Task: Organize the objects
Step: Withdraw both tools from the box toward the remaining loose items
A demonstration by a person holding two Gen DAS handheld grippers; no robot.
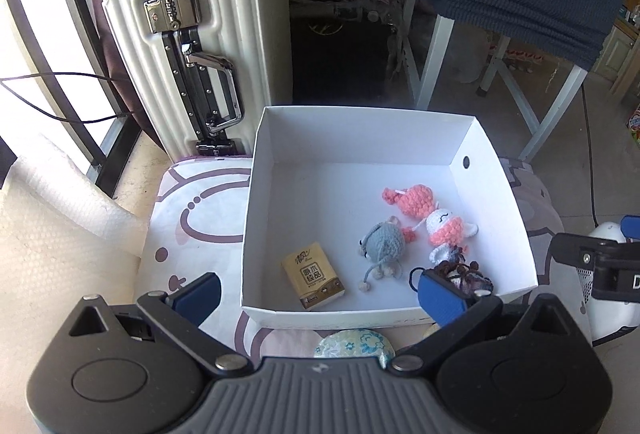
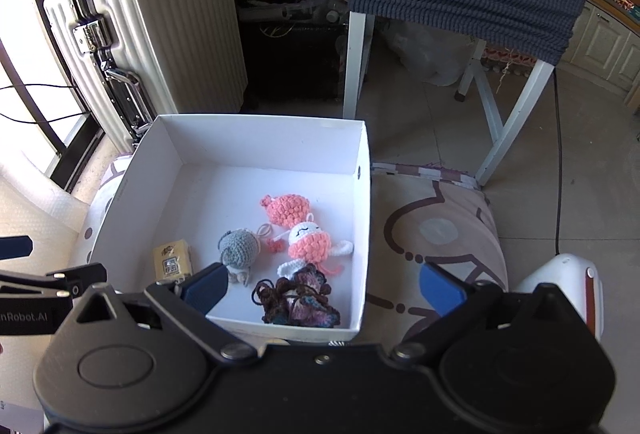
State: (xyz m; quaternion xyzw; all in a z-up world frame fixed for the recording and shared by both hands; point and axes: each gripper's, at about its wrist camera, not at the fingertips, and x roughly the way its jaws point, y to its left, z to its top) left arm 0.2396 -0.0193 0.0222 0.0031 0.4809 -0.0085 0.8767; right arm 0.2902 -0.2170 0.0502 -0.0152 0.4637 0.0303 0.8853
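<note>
A white open box [image 1: 360, 126] [image 2: 120, 190] sits on a patterned cushion [image 1: 192, 218] [image 2: 440, 230]. Inside lie a tan tissue pack [image 1: 314, 274] [image 2: 173, 260], a grey crochet toy [image 1: 382, 246] [image 2: 240, 248], a pink crochet toy [image 1: 414, 199] [image 2: 286, 210], a pink-and-white crochet doll [image 1: 446, 230] [image 2: 310, 244] and a dark yarn piece [image 1: 464, 274] [image 2: 298, 298]. My left gripper [image 1: 320, 298] is open and empty over the box's near wall. My right gripper [image 2: 324, 292] is open and empty over the box's near right corner. A floral pouch [image 1: 354, 344] lies just in front of the box.
A white ribbed suitcase [image 1: 192, 34] [image 2: 156, 42] stands behind the box on the left. A white-legged table [image 1: 500, 74] [image 2: 500, 106] draped in dark blue cloth stands behind on the right. A white device [image 2: 568, 282] lies at the cushion's right edge.
</note>
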